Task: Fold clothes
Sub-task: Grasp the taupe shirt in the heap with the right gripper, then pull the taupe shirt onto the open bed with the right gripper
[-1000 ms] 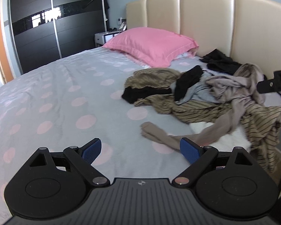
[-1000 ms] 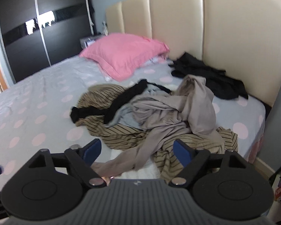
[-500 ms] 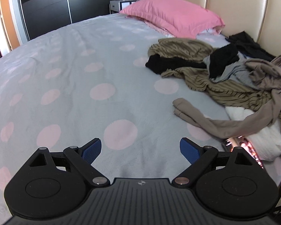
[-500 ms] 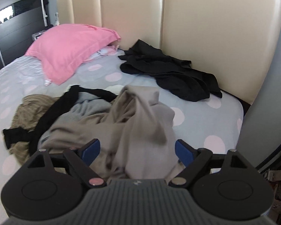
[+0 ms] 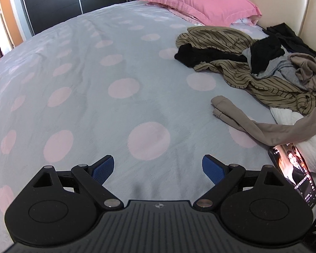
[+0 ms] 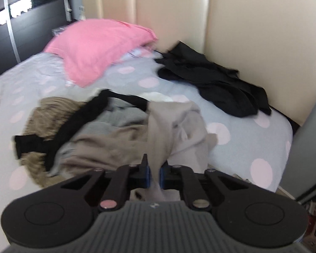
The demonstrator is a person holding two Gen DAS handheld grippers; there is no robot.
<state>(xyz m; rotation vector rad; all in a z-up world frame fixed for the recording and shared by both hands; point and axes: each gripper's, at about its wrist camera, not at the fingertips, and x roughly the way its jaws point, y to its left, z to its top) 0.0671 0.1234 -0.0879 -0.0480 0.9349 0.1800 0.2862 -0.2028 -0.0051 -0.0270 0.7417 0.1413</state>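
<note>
A heap of clothes lies on the bed's right side: a taupe garment [image 6: 170, 126], a striped olive one [image 5: 231, 40], a grey piece [image 6: 120, 120] and a black strip [image 6: 78, 118]. My right gripper [image 6: 154, 174] is shut on a fold of the taupe garment, which rises between its blue pads. A taupe sleeve [image 5: 238, 120] of it trails over the bedspread in the left wrist view. My left gripper [image 5: 158, 167] hovers open over bare bedspread, left of the heap, holding nothing.
The bed [image 5: 94, 73] has a grey cover with pink dots. A pink pillow [image 5: 200, 2] and black clothing [image 6: 212, 84] lie by the cream headboard [image 6: 242, 31]. A lit phone [image 5: 295, 175] rests at the bed's right edge beside a white item [image 5: 305, 145]. Dark wardrobe [image 5: 52, 0] stands behind.
My right gripper has gone from open to shut on the taupe garment. The left gripper has dropped lower over the bedspread, and the phone has come into its view.
</note>
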